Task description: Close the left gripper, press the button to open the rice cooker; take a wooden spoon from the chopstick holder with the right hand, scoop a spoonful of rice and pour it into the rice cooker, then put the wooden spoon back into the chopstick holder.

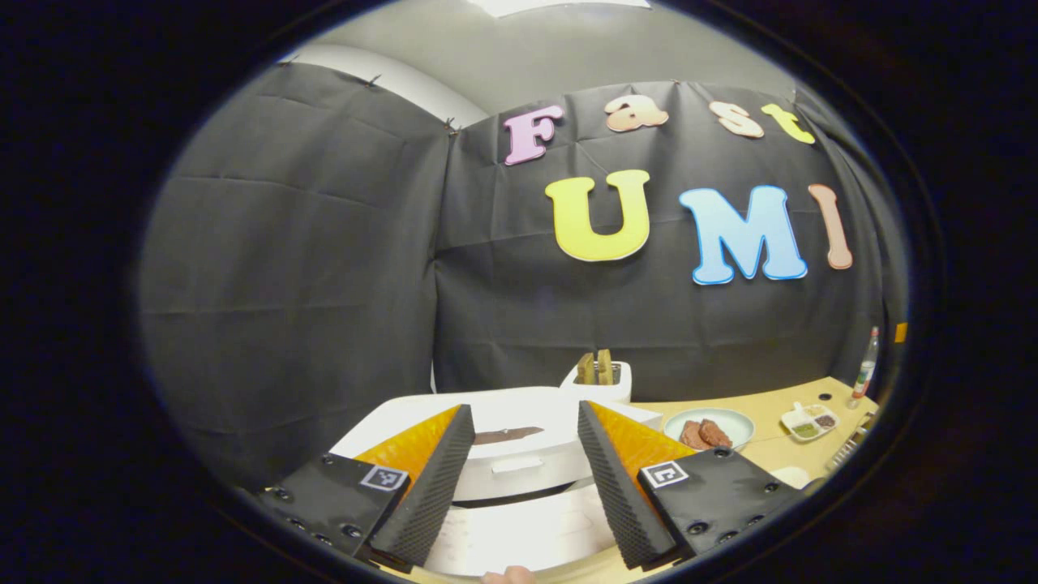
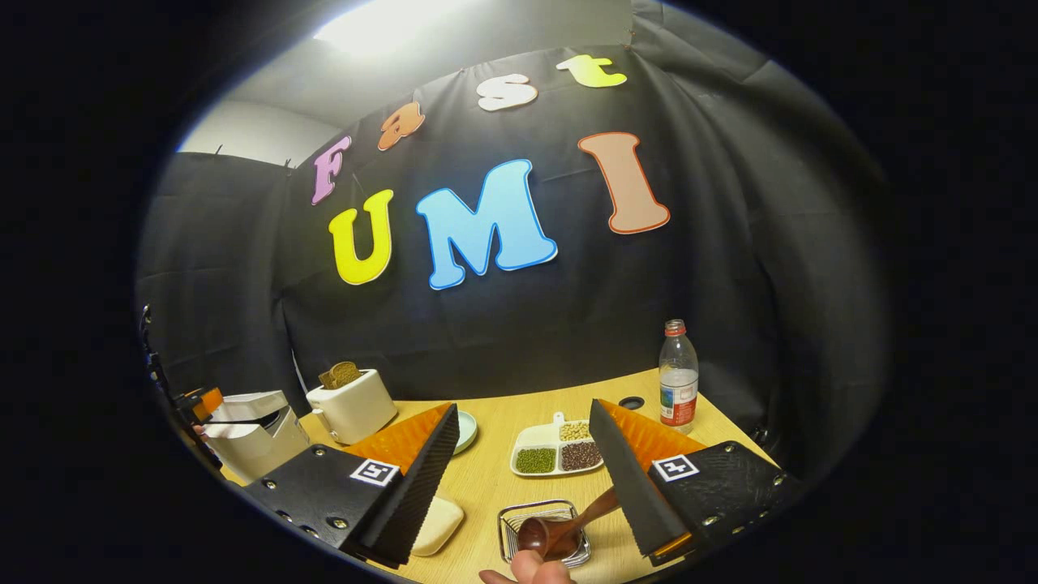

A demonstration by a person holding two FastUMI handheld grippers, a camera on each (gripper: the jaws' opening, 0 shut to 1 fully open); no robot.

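Nothing readable besides the wall. Square black-and-white marker tags (image 1: 383, 478) on the gripper fingers, lower middle of frame, no text. Water bottle (image 2: 678, 374) label at right too blurry.

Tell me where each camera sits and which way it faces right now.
Left gripper view: rides the left gripper, jaws apart, facing the closed white rice cooker close ahead, toaster behind it; a fingertip shows at the bottom edge.
Right gripper view: rides the right gripper, jaws apart, facing across the wooden table over the wire holder with the wooden spoon; a hand below.
Shared: rice cooker, toaster, sectioned dish, bottle.
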